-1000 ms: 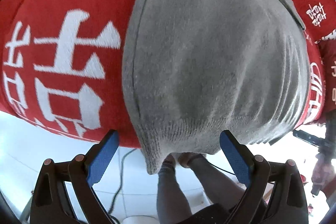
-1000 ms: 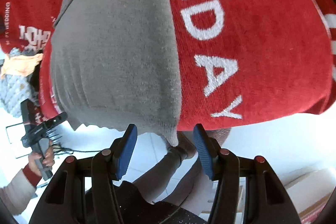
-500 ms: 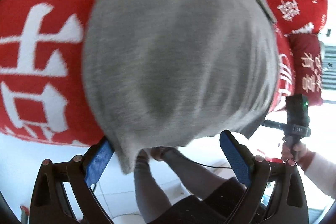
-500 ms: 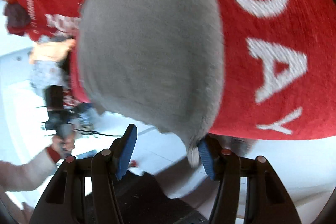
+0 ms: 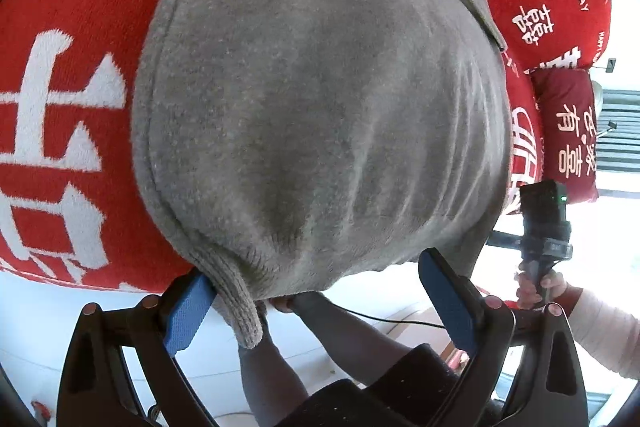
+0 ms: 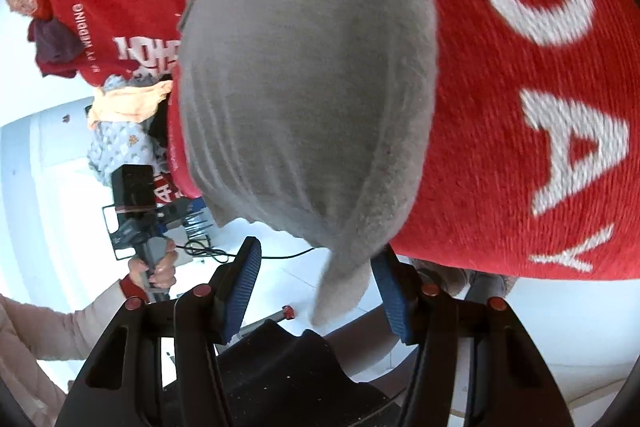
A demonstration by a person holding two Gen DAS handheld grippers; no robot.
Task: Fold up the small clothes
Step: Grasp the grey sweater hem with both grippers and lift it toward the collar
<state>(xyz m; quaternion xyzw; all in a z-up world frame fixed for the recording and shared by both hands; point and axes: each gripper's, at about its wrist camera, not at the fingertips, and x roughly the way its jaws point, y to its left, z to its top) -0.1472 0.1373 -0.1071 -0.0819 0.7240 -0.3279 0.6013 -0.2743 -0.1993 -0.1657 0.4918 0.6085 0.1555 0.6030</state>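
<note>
Grey knit garment (image 5: 320, 115) lies spread on a red blanket (image 5: 72, 39) with white lettering, its near hem hanging over the blanket's edge. Left gripper (image 5: 320, 303) has its jaws spread wide; the ribbed corner of the hem hangs just beside the left pad, with no pinch visible. Right gripper (image 6: 316, 291) also stands spread, the opposite hem corner dangling between its blue pads (image 6: 244, 287), close against the right one.
</note>
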